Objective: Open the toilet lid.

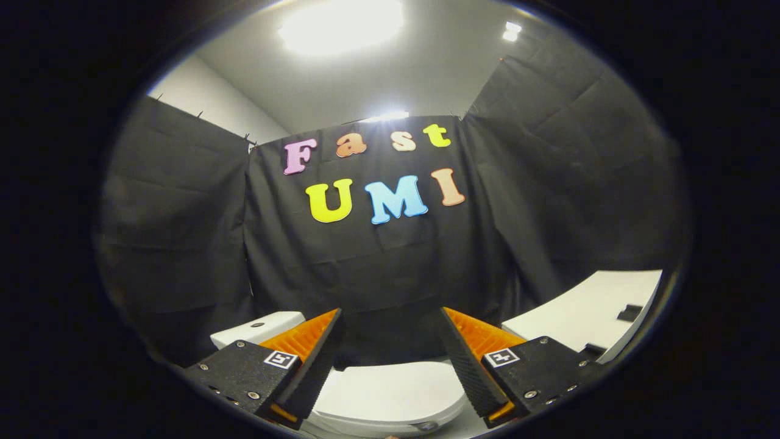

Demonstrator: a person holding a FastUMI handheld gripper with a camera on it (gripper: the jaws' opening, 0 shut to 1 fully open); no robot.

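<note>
Gripper view shows the gripper (390, 360) with its fingers wide apart and nothing between them but air; the lid (390, 393) lies closed and flat just below and ahead of the fingers, its rounded front edge nearest the camera. The tank (259, 329) sits beyond the left finger, and a white worktop (585, 311) lies off past the right finger. The step in hand looks like the approach, with no contact yet. To do it well, I would tip the gripper down toward the lid's front edge, bring one finger under the lip and the other over the top, and close only once the edge sits well between them. A shallow bite would likely slip, so seat it deep, then lift in an arc back toward the tank.
</note>
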